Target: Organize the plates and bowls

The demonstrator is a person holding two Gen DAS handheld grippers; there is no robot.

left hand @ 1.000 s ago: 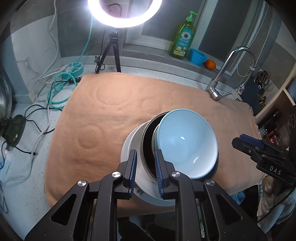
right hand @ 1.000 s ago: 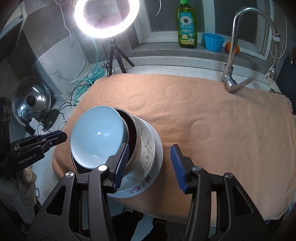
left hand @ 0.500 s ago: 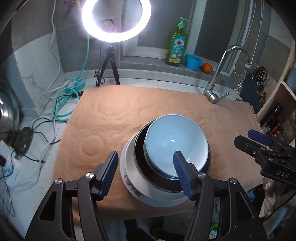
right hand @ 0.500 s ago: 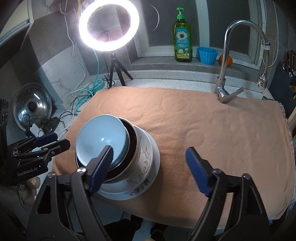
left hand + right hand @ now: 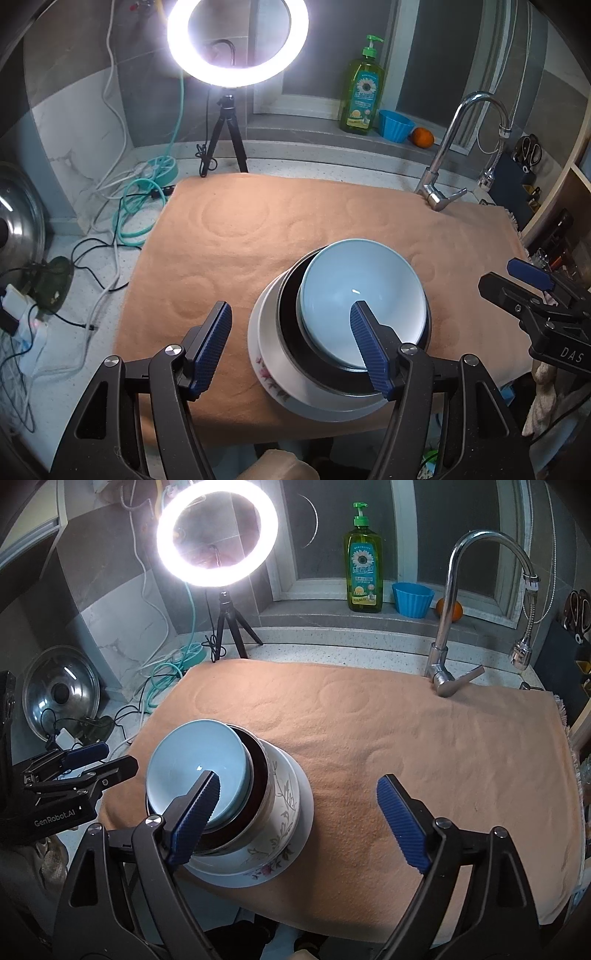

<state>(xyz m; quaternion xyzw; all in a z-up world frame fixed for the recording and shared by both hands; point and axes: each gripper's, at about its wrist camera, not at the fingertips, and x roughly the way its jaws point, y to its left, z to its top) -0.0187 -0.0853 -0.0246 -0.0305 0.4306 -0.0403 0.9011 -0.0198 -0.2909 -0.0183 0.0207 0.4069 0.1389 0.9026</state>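
Both the left gripper and right gripper have let go and now gape empty, leaving the pale blue ceramic bowl nested atop the dark bowl and floral white plate, lower centre on the peach towel-covered surface, so stacking looks finished.

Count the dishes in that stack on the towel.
4 visible, nested near the towel's front-left edge: light blue bowl on top, dark bowl under it, floral white bowl next, floral plate at the bottom. More could be hidden inside.
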